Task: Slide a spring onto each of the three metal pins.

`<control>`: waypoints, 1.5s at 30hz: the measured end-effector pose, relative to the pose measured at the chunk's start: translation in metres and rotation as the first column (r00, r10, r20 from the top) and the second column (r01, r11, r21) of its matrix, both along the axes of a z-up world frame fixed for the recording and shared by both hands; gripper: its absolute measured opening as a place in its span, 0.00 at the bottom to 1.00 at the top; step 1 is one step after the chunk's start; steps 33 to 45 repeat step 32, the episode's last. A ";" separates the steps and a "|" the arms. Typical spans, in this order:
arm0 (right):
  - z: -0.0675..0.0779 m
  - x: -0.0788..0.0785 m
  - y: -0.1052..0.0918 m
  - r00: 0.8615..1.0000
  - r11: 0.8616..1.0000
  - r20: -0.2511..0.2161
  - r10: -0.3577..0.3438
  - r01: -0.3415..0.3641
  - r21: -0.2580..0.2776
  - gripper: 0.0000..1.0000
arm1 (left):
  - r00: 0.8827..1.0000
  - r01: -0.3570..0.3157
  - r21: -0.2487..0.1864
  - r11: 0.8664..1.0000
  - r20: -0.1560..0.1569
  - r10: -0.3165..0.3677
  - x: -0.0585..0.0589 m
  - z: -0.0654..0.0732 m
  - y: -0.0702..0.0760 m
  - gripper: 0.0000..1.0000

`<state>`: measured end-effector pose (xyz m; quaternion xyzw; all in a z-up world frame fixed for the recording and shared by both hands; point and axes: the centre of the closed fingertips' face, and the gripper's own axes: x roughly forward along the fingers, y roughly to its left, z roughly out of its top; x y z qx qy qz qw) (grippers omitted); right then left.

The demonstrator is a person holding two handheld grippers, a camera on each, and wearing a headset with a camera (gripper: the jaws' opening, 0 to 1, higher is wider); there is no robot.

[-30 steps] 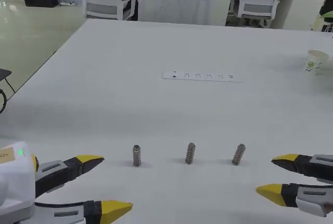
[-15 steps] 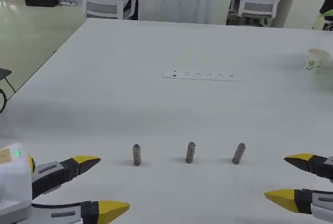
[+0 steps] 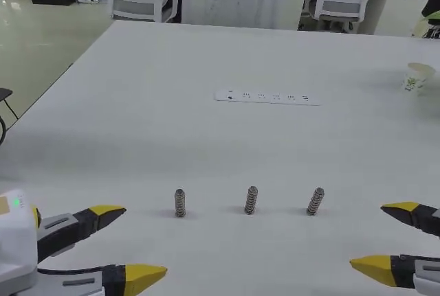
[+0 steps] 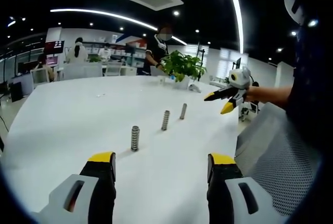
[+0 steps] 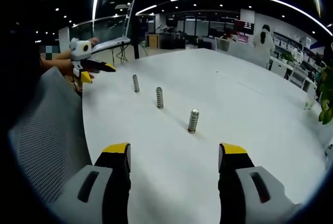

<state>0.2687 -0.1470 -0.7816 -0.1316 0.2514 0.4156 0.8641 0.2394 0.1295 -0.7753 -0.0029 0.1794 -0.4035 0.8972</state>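
Observation:
Three metal pins stand upright in a row on the white table, each with a spring coiled around it: the left pin (image 3: 180, 203), the middle pin (image 3: 251, 200) and the right pin (image 3: 315, 202). My left gripper (image 3: 126, 242) hovers open at the near left, a short way from the left pin (image 4: 135, 138). At the near right my right gripper (image 3: 390, 237) is open too, beside the right pin (image 5: 193, 120). Nothing sits between either pair of yellow-tipped jaws.
A white power strip (image 3: 267, 98) lies mid-table beyond the pins. A paper cup (image 3: 417, 77) stands at the far right. Office chairs (image 3: 232, 4) line the far edge. A potted plant (image 4: 181, 66) and a standing person (image 4: 157, 47) appear past the table.
Both grippers have drawn back toward me and outward, the right one further to the right. The pins and springs stand as before.

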 end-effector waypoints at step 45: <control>0.000 0.001 -0.005 1.000 1.000 -0.004 -0.011 0.011 -0.010 0.68 | 1.000 -0.015 0.010 1.000 -0.005 0.015 0.002 0.000 0.005 0.71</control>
